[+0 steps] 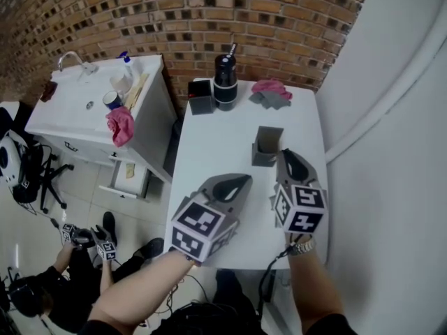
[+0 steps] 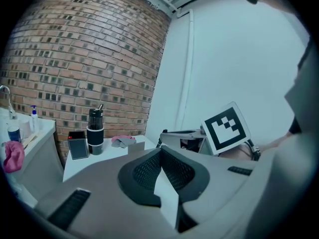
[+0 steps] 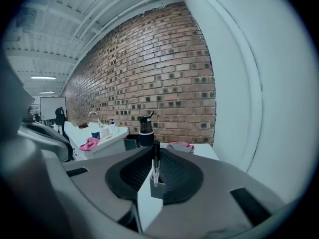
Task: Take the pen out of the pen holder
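1. Brick wall (image 1: 209,19) closes off the far edge of the white bench (image 1: 209,152). A plain white wall (image 1: 391,117) runs just beside its right edge. On the left a narrow gap parts it from a sink cabinet (image 1: 150,117). The middle of the bench top lies bare.
2. From the head view, the gray pen holder (image 1: 267,146) stands upright toward the right side, its mouth dark. The right hand-held gripper (image 1: 290,162) is just beside it on the right, and the left hand-held gripper (image 1: 234,185) is near it at the lower left. The pen does not show from there.
3. The right gripper view shows its jaws clamped on a black pen (image 3: 156,158), which stands upright between them, outside the holder.
4. The left gripper view shows its jaws meeting at the tips with nothing between them. The right one's marker cube (image 2: 227,128) shows beyond.
5. Along the far edge stand a black bottle (image 1: 225,82), a dark box (image 1: 200,96) just beside it, and a pink-and-gray cloth (image 1: 271,93), all apart from the holder.
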A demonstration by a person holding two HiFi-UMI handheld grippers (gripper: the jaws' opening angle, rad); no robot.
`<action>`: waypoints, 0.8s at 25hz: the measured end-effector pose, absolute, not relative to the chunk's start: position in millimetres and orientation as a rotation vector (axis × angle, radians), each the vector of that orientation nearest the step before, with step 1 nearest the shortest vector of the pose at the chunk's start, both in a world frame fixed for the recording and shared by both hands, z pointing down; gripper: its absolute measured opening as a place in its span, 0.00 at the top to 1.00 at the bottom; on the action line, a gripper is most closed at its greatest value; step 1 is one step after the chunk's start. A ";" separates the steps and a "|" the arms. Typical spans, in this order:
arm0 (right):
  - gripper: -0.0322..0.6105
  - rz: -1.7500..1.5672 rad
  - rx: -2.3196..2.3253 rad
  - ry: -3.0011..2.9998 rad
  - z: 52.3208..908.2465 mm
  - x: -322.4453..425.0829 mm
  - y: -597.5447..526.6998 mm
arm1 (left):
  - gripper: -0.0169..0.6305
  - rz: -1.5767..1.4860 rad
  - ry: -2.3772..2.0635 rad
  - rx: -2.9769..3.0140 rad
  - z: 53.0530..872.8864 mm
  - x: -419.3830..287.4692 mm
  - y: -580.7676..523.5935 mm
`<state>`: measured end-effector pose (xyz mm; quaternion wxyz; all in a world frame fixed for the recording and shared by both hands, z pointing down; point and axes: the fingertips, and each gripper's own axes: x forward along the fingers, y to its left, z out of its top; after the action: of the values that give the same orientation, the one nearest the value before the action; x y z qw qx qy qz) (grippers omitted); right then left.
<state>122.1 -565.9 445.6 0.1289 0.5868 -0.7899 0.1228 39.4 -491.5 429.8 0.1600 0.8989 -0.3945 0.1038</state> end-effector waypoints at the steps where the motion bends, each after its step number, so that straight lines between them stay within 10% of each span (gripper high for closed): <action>1: 0.85 0.347 1.709 -2.300 441.0 119.9 -557.8 | 0.97 0.288 -1.129 2.574 426.3 37.3 -484.5; 20: 0.86 0.182 1.757 -2.389 389.8 60.0 -351.0 | 0.97 0.215 -1.153 2.728 385.2 -9.6 -294.1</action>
<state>60.0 -351.0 389.8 0.0850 0.5892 -0.8012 0.0610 -9.6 -294.1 385.2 0.0858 0.9153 -0.3868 0.0722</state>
